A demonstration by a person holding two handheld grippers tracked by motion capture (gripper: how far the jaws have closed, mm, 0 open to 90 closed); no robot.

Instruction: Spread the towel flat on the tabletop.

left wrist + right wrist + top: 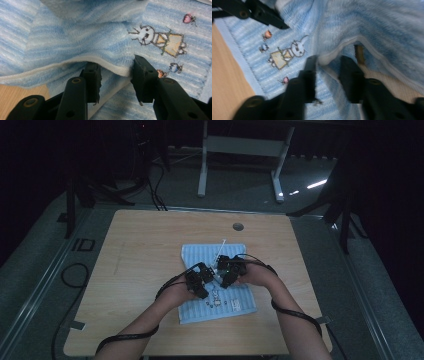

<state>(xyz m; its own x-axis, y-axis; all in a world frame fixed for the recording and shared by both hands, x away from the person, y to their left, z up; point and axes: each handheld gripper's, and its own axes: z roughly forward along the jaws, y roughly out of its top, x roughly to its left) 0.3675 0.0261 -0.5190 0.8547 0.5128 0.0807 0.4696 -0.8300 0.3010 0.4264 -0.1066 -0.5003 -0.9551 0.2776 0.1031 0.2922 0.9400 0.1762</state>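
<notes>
A light-blue striped towel (200, 254) lies in the middle of the wooden table (140, 245), and both hands meet over its centre. My left gripper (201, 281) sits just left of my right gripper (226, 270). In the left gripper view the towel's white hem (113, 68) is lifted and runs across between the jaws of my left gripper (116, 75), with a gap still showing beside it. In the blurred right gripper view my right gripper (328, 67) straddles a raised fold of hem (329, 56). A printed rabbit (160, 40) (287, 53) lies just beyond both.
A thin white strip (220, 249) rests on the towel's far edge. A round cable hole (238, 226) is near the table's back edge. A white desk frame (240, 145) stands beyond. A jaw of the left gripper (262, 13) crosses the right gripper view's top left.
</notes>
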